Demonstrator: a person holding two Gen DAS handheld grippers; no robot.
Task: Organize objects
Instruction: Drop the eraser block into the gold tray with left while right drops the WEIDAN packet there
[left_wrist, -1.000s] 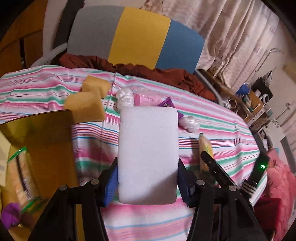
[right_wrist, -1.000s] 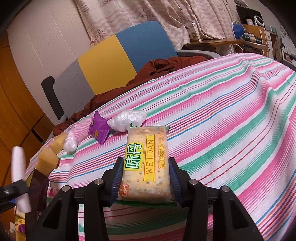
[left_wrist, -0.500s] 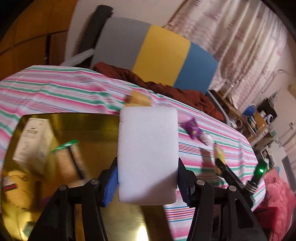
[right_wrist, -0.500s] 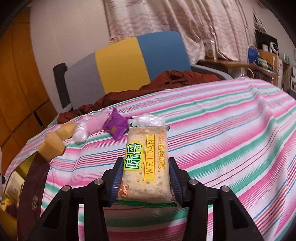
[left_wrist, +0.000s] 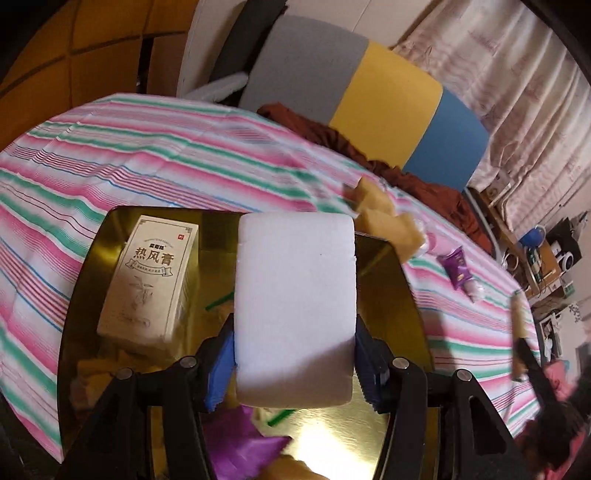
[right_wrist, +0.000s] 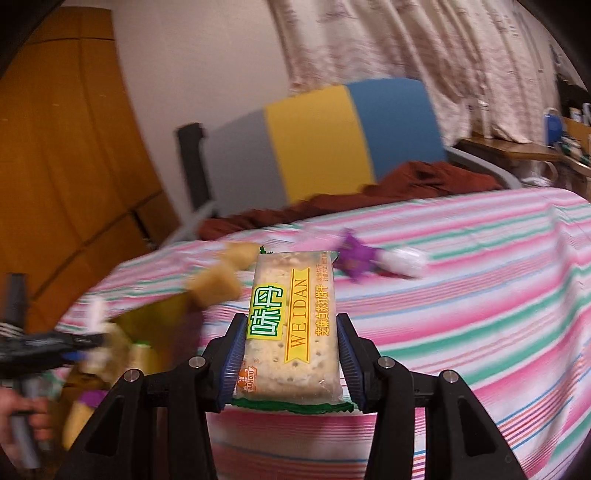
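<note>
White foam block (left_wrist: 295, 310), clamped in the left gripper (left_wrist: 293, 363), now hangs over the gold tray (left_wrist: 388, 295).
Right gripper (right_wrist: 291, 363) holds a cracker packet (right_wrist: 293, 325), lifted off the striped bench (right_wrist: 480, 295); both look ready for dropping in.

The left gripper (left_wrist: 295, 363) has carried the white foam block (left_wrist: 295, 310) from the striped cloth to over the gold box (left_wrist: 88, 280)

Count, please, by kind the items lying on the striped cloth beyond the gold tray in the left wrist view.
Yellow sponges: 2
Purple packet: 1
White wrapped bundle: 1
Total: 4
Anything else there is too blurred to count.
</note>
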